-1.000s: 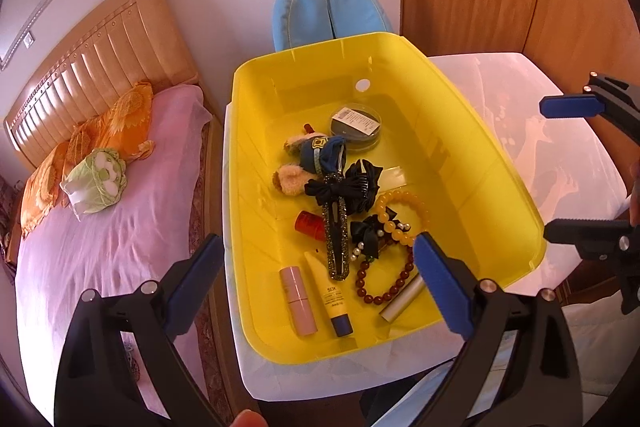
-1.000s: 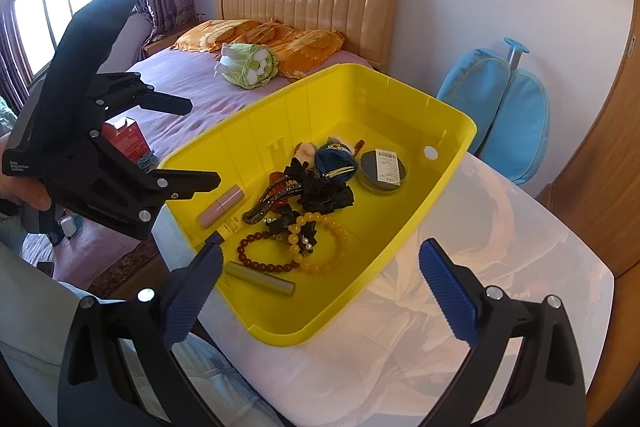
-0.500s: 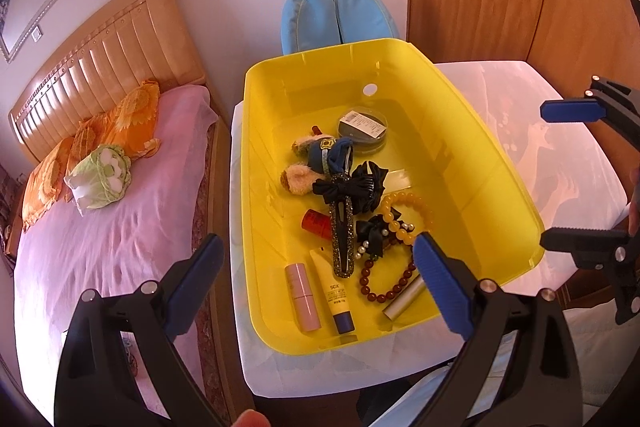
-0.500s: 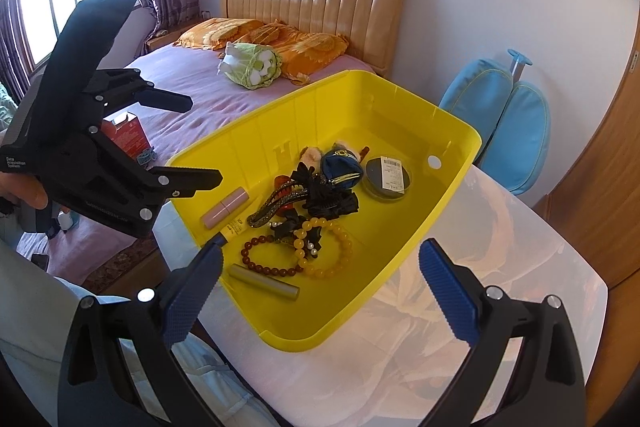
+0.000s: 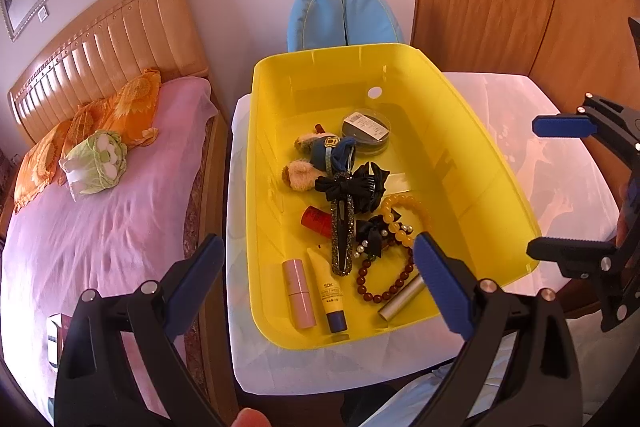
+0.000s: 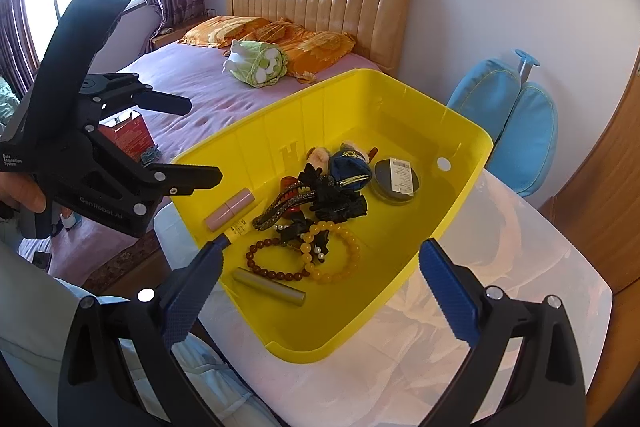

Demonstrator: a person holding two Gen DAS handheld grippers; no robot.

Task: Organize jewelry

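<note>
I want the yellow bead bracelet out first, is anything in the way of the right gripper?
Partly. The right gripper hangs open above the bin's near wall, with clear air down to the yellow bead bracelet. But a black pearl bow overlaps the bracelet's left side.

yellow bin (image 5: 472, 131): 1
bead bracelets: 2, one dark red (image 5: 384, 277), one amber (image 5: 402, 215)
lipstick-type tubes: 3, pink (image 5: 298, 293), red (image 5: 316, 221), metallic (image 5: 402, 301)
yellow cream tube (image 5: 328, 293): 1
glitter hair clip (image 5: 343, 235): 1
black bow accessories: 2, large (image 5: 356, 185), small with pearls (image 5: 372, 233)
plush doll (image 5: 320, 157): 1
round tin (image 5: 366, 133): 1
cabbage plush (image 5: 96, 163) on bed: 1
orange pillows: 2, near (image 5: 128, 109), far (image 5: 40, 161)
</note>
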